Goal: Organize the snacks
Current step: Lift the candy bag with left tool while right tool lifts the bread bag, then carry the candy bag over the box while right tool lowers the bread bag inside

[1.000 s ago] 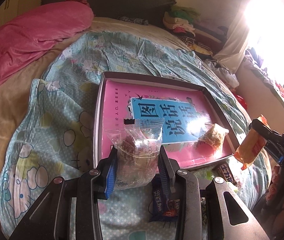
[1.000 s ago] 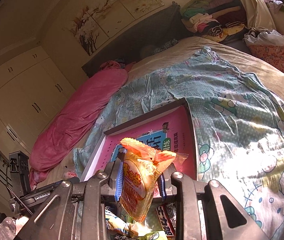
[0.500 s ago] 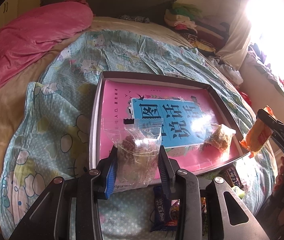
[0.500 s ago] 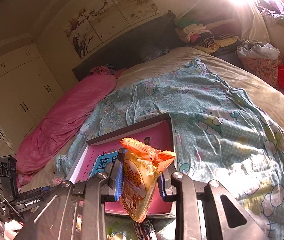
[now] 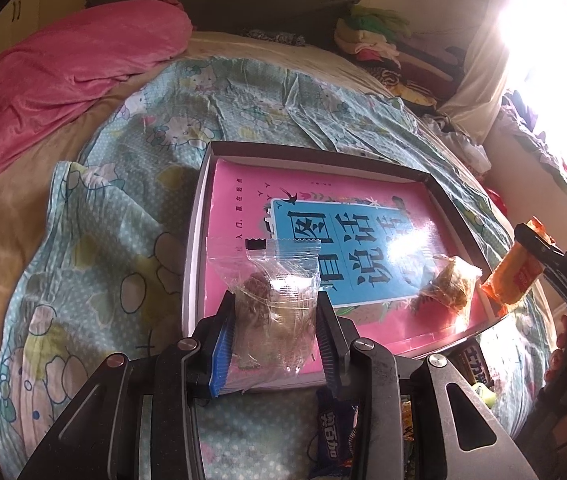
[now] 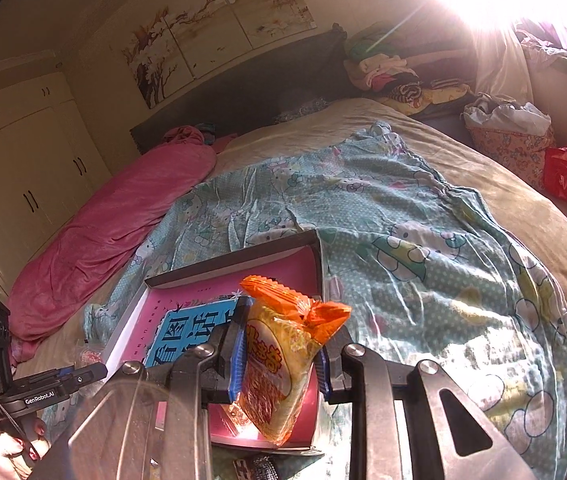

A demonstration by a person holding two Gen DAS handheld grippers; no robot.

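Both tools have come in closer to the box over the last second, so the box [image 5: 199,216] now fills more of the left wrist view and the orange packet sits higher against it in the right wrist view. Left tool [image 5: 275,328] is clamped on a clear bag [image 5: 271,304] of brown pieces, held just over the near edge of the box. Right tool [image 6: 279,356] grips an orange snack packet [image 6: 283,356] by its middle, crimped top up, over the box's near corner.

Only the left wrist view shows the second clear-wrapped snack [image 5: 449,286] lying inside the box near its right wall, and the loose wrapped snacks on the bed just outside the box's near edge: a blue one [image 5: 329,436] and a dark one [image 5: 473,364]. That view also catches the right tool [image 5: 523,252] from the side, beyond the box's right wall. Only the right wrist view shows the wardrobe [image 6: 15,168] and wall painting [image 6: 219,28] far behind the box, and the left tool's body [image 6: 39,388] to the box's left.

Inside the box lies a pink book [image 5: 239,216] with a blue title panel, covering nearly all its floor. The box rests on a cartoon-print sheet [image 6: 423,240] on the bed, with a pink blanket [image 5: 63,68] well off to its far left.
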